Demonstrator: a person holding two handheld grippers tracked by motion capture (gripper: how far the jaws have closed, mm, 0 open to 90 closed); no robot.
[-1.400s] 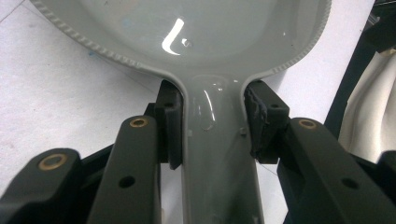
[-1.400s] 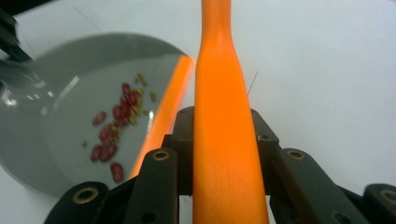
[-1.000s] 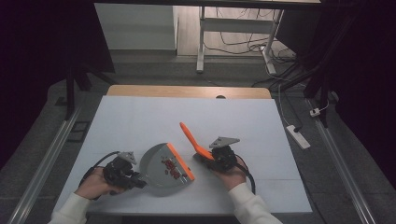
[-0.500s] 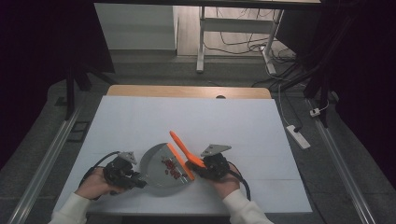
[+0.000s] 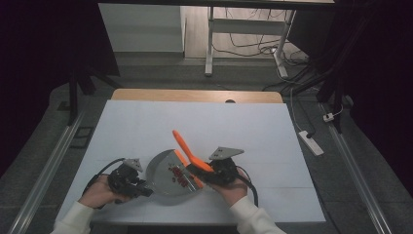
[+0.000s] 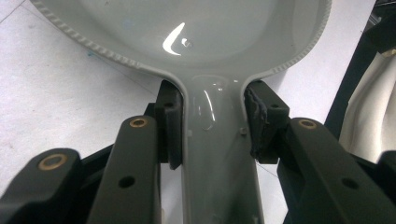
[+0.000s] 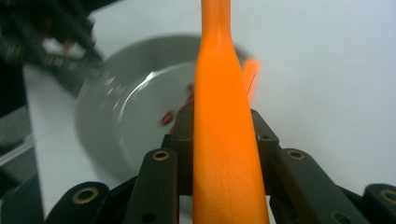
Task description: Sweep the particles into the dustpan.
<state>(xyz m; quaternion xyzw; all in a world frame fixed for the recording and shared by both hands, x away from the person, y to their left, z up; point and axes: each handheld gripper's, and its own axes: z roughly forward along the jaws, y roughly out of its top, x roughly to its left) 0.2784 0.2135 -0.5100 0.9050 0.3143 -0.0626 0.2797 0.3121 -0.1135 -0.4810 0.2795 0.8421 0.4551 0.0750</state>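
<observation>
I have the left gripper (image 5: 127,180) clamped on the handle of the grey frying pan (image 5: 168,178), its pads squeezing the handle (image 6: 217,154) from both sides just below the bowl, so the pan sits pinned flat on the white table (image 5: 146,126) near my edge. My right gripper (image 5: 214,174) is clenched on the handle of the orange spatula (image 5: 187,152), which I hold over the pan's right rim. I judge this to be the stirring or scraping step: small red bits (image 5: 178,176) lie in the pan beside the spatula's working end. The spatula's long axis runs diagonally, its free end pointing up and away toward the far left, the lower end angled down into the pan. Next I need to tip the blade lower and sweep it across the pan floor while the left hand holds the handle steady.
</observation>
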